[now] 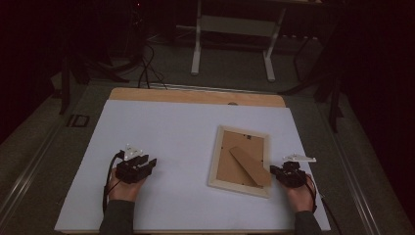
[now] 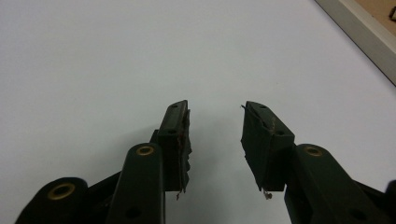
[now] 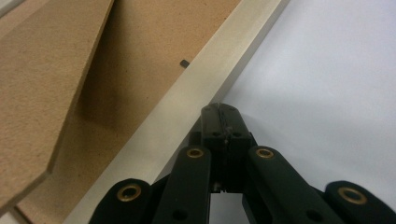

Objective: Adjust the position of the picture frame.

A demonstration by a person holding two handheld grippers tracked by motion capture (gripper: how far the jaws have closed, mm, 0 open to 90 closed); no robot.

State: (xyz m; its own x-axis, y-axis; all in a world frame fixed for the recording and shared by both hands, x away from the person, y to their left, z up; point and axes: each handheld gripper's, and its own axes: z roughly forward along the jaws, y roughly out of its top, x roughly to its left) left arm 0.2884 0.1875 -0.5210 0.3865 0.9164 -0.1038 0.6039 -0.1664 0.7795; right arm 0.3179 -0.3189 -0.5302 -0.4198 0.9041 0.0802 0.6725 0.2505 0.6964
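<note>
The picture frame (image 1: 240, 161) lies face-down on the white worktop (image 1: 161, 127), its right edge at the tips of the right hand-held gripper (image 1: 272, 170), whose jaws are pressed together with nothing between them. The left hand-held gripper (image 1: 150, 163) rests well apart, jaws spread and empty. The frame has a pale wooden border, brown fibreboard backing and a flat stand flap (image 1: 250, 165). Its front is hidden.

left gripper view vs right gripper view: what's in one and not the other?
Left gripper view alone: the left gripper, jaws apart with nothing between them, over bare white table.
Right gripper view alone: the right gripper, jaws shut, tips at the frame's pale border; the brown backing board and its stand flap.
Both: the picture frame, just a corner in the left gripper view, and the white table.
</note>
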